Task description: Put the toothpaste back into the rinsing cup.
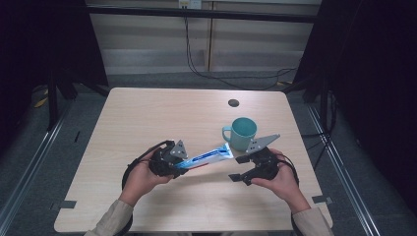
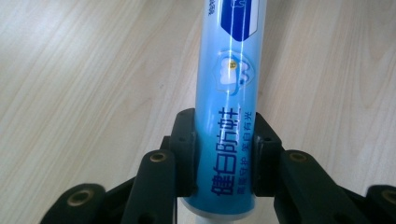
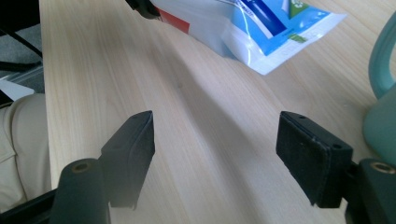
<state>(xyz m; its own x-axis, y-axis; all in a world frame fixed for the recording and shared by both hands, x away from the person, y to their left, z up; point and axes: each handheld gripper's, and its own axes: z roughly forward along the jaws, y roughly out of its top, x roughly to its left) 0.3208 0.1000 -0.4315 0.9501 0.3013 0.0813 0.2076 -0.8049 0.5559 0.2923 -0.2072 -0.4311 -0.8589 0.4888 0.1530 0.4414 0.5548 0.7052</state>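
Table: pale wood-grain table (image 1: 147,118) carried everything; its near middle lay bare under both hands, so there was room to work low and level.
Mug: teal ceramic mug (image 1: 242,132) stood upright just beyond the right hand, handle toward the left; the tube's flat end hung just beside it, and whether the two touched could not be told. A good transfer would keep clear of the mug so it was not nudged.
Tube: blue-and-white plastic toothpaste tube (image 1: 206,157) was held off the table, slanting from the left hand up toward the mug, crimped tail leading. In the right gripper view that tail (image 3: 261,32) hung ahead of and above the empty jaws.
Left gripper: black two-jaw left gripper (image 1: 169,160) had its jaws clamped on the tube's lower body near the cap end, printed side up (image 2: 224,154). Judged best: keep this hold firm and steady until the other side has the tube.
Right gripper: black two-jaw right gripper (image 1: 243,169) had its jaws spread wide with nothing between them, low over the table, short of the tail.
Step in hand: probably a second grasp on the tube. Doing it well would mean lining up the wide gap with the flat tail, taking it across its broad faces, and closing gently so paste is not squeezed out.
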